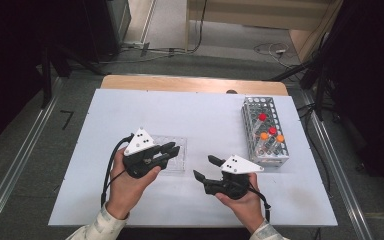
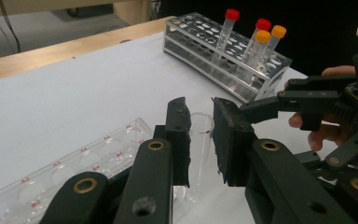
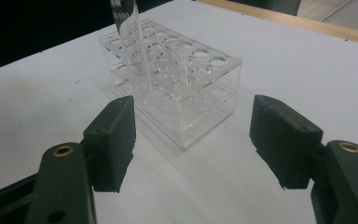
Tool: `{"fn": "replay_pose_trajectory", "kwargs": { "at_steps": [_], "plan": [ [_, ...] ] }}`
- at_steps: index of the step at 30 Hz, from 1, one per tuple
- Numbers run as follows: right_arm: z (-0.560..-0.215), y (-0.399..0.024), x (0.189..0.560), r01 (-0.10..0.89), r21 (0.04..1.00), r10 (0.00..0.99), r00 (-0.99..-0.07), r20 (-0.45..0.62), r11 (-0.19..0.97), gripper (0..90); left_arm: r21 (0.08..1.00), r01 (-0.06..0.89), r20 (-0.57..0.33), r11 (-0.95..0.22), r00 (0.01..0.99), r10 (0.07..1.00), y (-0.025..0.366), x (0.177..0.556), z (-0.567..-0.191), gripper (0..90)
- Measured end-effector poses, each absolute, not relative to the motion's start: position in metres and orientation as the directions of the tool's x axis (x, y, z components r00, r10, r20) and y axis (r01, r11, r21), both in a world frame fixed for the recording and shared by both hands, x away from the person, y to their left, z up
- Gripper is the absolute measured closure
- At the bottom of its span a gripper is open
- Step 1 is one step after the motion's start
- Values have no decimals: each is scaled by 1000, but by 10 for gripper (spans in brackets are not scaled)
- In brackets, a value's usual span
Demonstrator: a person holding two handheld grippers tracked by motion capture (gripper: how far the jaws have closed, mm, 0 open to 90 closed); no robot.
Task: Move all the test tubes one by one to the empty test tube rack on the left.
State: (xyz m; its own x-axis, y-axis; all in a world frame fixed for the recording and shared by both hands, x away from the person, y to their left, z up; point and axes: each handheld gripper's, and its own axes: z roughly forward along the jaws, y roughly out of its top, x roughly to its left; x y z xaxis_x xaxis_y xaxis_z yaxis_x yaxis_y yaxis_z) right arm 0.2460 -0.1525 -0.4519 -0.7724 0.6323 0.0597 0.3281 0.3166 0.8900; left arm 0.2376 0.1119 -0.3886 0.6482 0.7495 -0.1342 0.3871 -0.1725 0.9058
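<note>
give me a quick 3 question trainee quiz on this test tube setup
1. True or false: the left gripper is shut on the clear tube.
2. How many capped tubes stand in the metal rack?
A. two
B. four
C. six
3. What lies between the right gripper jaws?

Key
1. True.
2. B: two red caps, two orange.
3. Nothing; they stand open, facing the clear plastic rack.

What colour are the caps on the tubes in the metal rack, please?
Two red caps, two orange; clearest in the left gripper view.
</note>
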Motion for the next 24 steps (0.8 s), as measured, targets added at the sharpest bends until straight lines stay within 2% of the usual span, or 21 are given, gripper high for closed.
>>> {"fn": "replay_pose_trajectory", "kwargs": {
  "at_steps": [24],
  "plan": [
    [-455,-157,249,341,885,643,-763,64,317,307,919,350,-62,-182,584,809,117,250,-385,775]
  ]
}}
